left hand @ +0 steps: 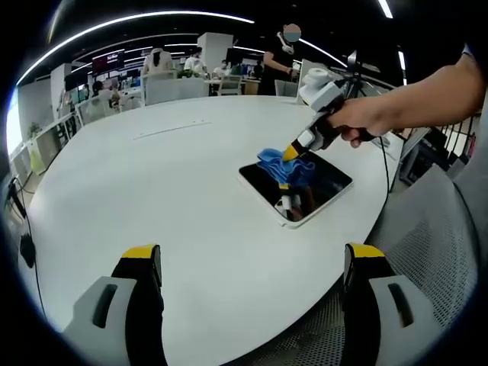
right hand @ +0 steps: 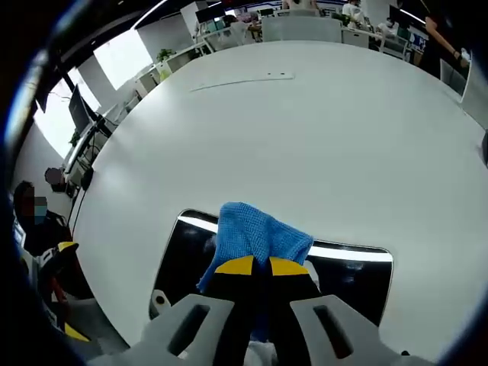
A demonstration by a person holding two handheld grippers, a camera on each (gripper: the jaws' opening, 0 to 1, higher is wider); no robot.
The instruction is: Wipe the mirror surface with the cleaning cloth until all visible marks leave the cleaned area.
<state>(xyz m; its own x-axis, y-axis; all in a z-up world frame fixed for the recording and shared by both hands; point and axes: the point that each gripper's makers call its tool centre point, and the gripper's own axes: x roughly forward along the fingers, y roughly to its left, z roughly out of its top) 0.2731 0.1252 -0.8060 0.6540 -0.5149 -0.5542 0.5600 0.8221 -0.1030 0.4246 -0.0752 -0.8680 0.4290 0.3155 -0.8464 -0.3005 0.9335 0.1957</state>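
Right jaws: my right gripper (right hand: 254, 267) has its yellow-tipped jaws pinched together on the blue cleaning cloth (right hand: 255, 235); cloth bunches up ahead of the tips.
Right jaws, other view: the same gripper (left hand: 292, 152) comes in from the right, held by my hand (left hand: 364, 120), tips down on the cloth (left hand: 284, 165).
Left jaws: my left gripper (left hand: 255, 267) has its jaws spread wide, nothing between them, hovering over the near edge of the worktop (left hand: 152, 183).
Cloth position: lying on the mirror (right hand: 347, 274), covering its middle part, pressed under the right jaws.
Mirror position: flat on the white round worktop (right hand: 305, 122), near its edge on the right side in the left gripper view (left hand: 320, 187).
Mirror look: dark rectangular glass, pale rim, rounded corners; reflects ceiling light strips. Marks too small to tell.
Around: grey mesh chair (left hand: 427, 244) beside the worktop edge, near the mirror; office desks and people far behind.
In the way: nothing lies between left jaws and mirror, bare worktop.
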